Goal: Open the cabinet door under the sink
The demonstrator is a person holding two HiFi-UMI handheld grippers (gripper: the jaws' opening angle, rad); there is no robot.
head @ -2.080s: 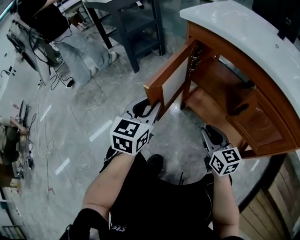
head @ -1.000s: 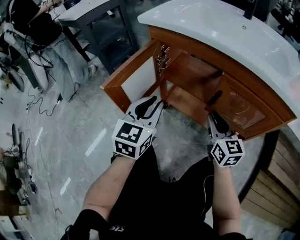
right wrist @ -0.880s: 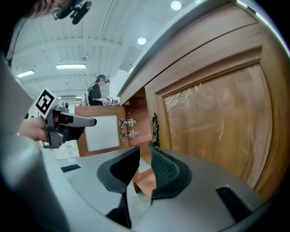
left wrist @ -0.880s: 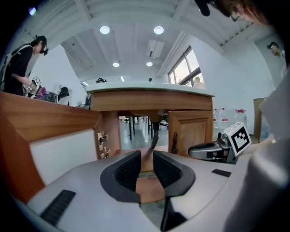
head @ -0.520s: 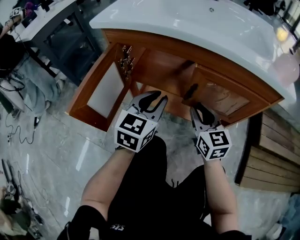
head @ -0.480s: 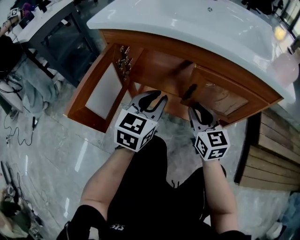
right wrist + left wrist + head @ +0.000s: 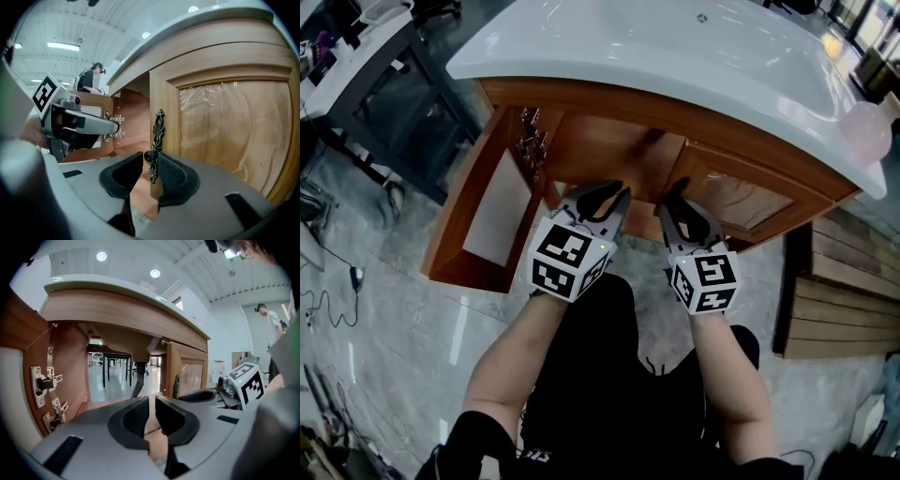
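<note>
Glossy wooden cabinet door (image 7: 225, 140), closed under the white sink (image 7: 675, 47): its ornate dark metal handle (image 7: 158, 129) stands between my right tongs (image 7: 150, 158), which have just been opening. My left tongs (image 7: 152, 401) have just been narrowing, and they are empty and near-level.

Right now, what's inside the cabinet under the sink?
A dark drain pipe, hinges by the open door, a wooden floor; the back looks open to the room. The right half is covered by the closed door.

Head view looks steeply down over the cabinet (image 7: 609, 101) — both gripper views face its front, low and close.
</note>
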